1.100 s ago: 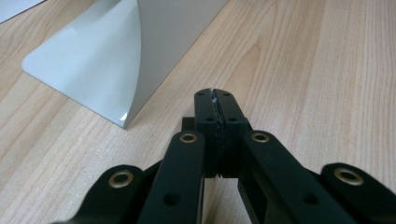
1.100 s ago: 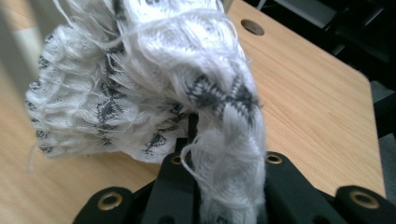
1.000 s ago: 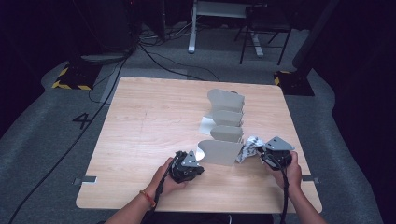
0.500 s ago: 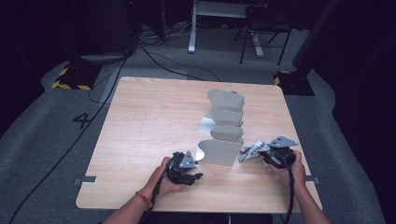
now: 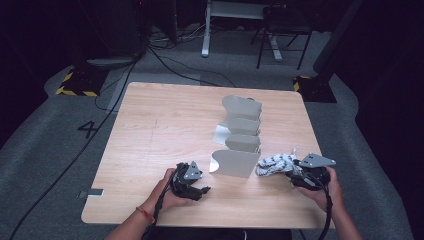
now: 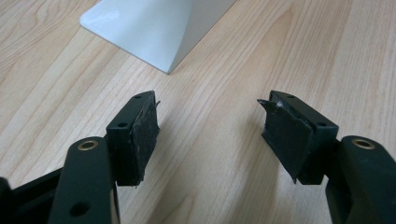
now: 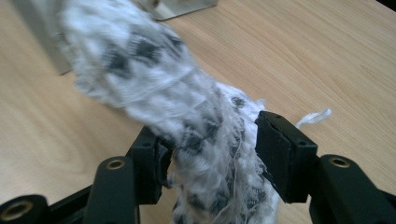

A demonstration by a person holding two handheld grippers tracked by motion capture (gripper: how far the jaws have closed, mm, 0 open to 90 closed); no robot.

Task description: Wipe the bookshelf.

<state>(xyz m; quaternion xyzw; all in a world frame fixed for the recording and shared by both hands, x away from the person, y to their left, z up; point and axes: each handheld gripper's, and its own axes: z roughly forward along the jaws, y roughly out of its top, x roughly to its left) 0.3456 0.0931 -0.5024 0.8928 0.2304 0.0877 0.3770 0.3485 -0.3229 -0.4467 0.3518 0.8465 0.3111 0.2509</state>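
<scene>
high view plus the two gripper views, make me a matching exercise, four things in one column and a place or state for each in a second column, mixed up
1. left gripper
2. right gripper
3. rope
4. grey rack

a. stands on the table between the two hands
b. jaws apart, bare wood between them
c. white with black flecks, frayed
d. jaws apart with rope between them

Pairs: 1-b, 2-d, 3-c, 4-a
</scene>
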